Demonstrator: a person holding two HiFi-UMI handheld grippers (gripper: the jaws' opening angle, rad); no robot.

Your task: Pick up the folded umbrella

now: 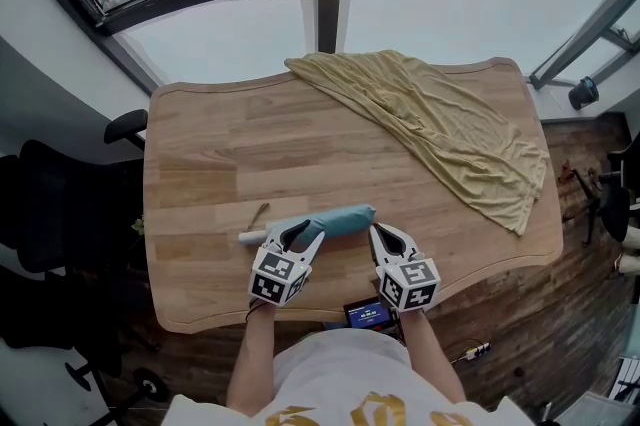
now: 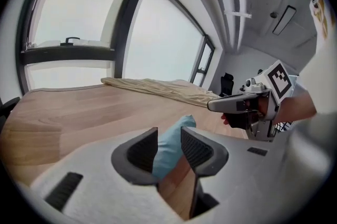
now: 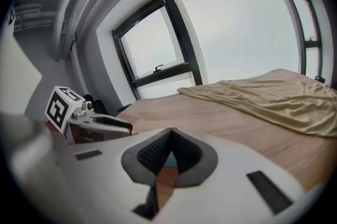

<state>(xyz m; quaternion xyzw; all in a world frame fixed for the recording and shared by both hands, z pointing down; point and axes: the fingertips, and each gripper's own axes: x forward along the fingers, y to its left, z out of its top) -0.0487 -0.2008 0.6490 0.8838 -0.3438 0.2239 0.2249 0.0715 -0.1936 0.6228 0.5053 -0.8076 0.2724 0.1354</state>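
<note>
Left gripper (image 2: 168, 130) has its two dark jaws spread, and the folded teal fabric umbrella (image 2: 169, 150) lies in the gap between them; the pads do not seem to press on it. Right gripper (image 3: 169, 132) has its jaws pressed together and empty, just beside the umbrella's right end. The umbrella lies on the near part of the light wooden table (image 1: 220, 154), with its white handle (image 1: 250, 236) to the left. A crumpled yellow cloth (image 1: 450, 129) covers the far right.
</note>
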